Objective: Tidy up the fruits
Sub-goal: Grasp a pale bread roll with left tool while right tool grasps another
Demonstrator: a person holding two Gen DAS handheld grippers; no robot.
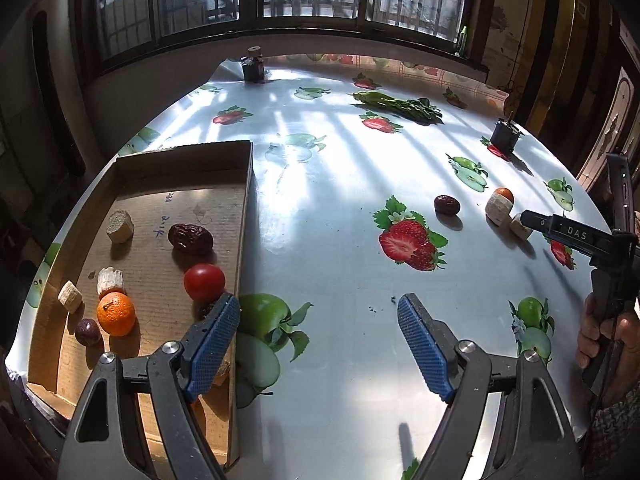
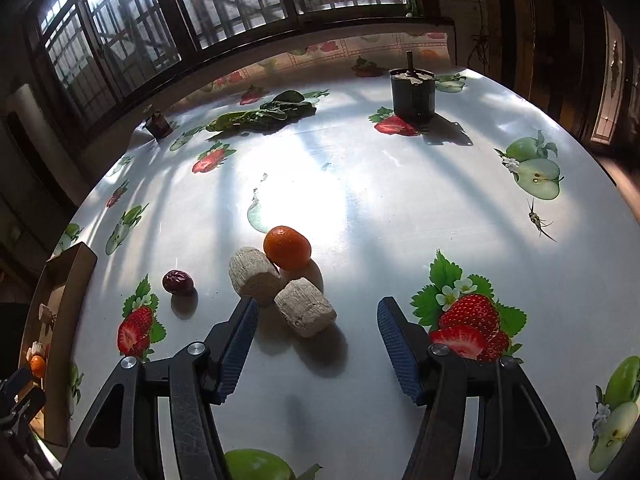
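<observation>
Our left gripper point(image 1: 319, 312) hangs wide apart and empty beside the box point(image 1: 245, 216). Our right gripper point(image 2: 318, 308) gapes around the near pale chunk point(image 2: 305, 313), not gripping.

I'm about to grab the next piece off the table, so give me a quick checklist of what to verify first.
1. Right tongs open, nothing between them: ok.
2. Nearest pale cylindrical sugarcane chunk lies ahead of the open pads, not yet between them: ok.
3. Second pale chunk sits just beyond the left pad, so it may get bumped: not ok.
4. Small orange mandarin sits close behind both chunks; whether it touches them: cannot tell.
5. Shallow cardboard tray has free floor space: ok.
6. Left tongs open, holding nothing: ok.
</observation>
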